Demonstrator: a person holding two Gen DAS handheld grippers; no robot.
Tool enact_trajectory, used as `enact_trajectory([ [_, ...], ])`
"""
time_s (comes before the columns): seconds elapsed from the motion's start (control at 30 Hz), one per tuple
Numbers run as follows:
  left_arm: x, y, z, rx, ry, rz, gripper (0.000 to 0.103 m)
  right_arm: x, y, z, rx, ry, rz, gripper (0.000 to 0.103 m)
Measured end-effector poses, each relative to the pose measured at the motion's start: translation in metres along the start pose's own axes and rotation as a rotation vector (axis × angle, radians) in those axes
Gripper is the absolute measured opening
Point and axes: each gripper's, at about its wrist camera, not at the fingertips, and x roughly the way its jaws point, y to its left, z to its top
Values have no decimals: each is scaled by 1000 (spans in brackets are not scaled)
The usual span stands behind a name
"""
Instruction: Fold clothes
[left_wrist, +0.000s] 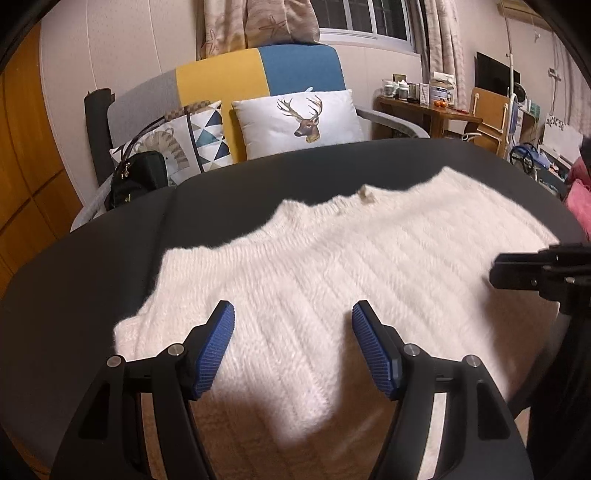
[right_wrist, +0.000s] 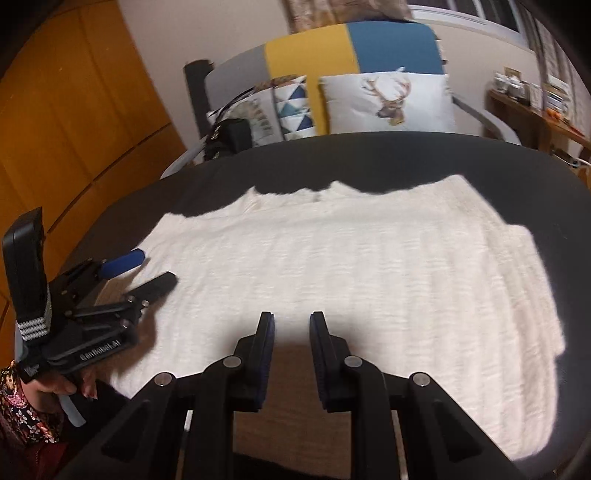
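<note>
Colour-block sofa (left_wrist: 258, 81), deer cushion (left_wrist: 299, 118), curtained window (left_wrist: 365, 16)

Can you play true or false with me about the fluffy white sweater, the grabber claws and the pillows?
1. The white sweater lies spread on a dark table. True.
2. The left gripper is squeezing the sweater. False: its jaws stand wide apart above it, holding nothing.
3. The deer pillow sits on the sofa behind the table. True.
4. The right gripper holds a sock. False: nothing is between its fingers, which stand a little apart.
5. The sweater is bright red. False: it is white.
</note>
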Motion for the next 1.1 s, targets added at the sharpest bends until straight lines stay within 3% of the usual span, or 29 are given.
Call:
enact_trajectory([
  [0.17, 13, 13, 0, -47, 14, -15, 72, 19, 4, 4, -40, 26, -31, 19],
  [0.23, 17, 17, 0, -60, 13, -2, 84, 20, 1, 3, -22, 33, -27, 19],
  [0.37, 22, 26, -8, -138, 13, -28, 90, 21, 3, 4, -11, 61, -62, 19],
  [0.6, 21, 26, -11, -137, 0, -34, 91, 25, 19, 6, -66, 75, -160, 19],
  [0.9, 26, 33, -6, -117, 21, -79, 93, 24, 24, 7, -75, 88, -195, 19],
  [1.1, 2, 35, 3, -185, 36, -65, 92, 24, 26, 5, -70, 84, -207, 19],
])
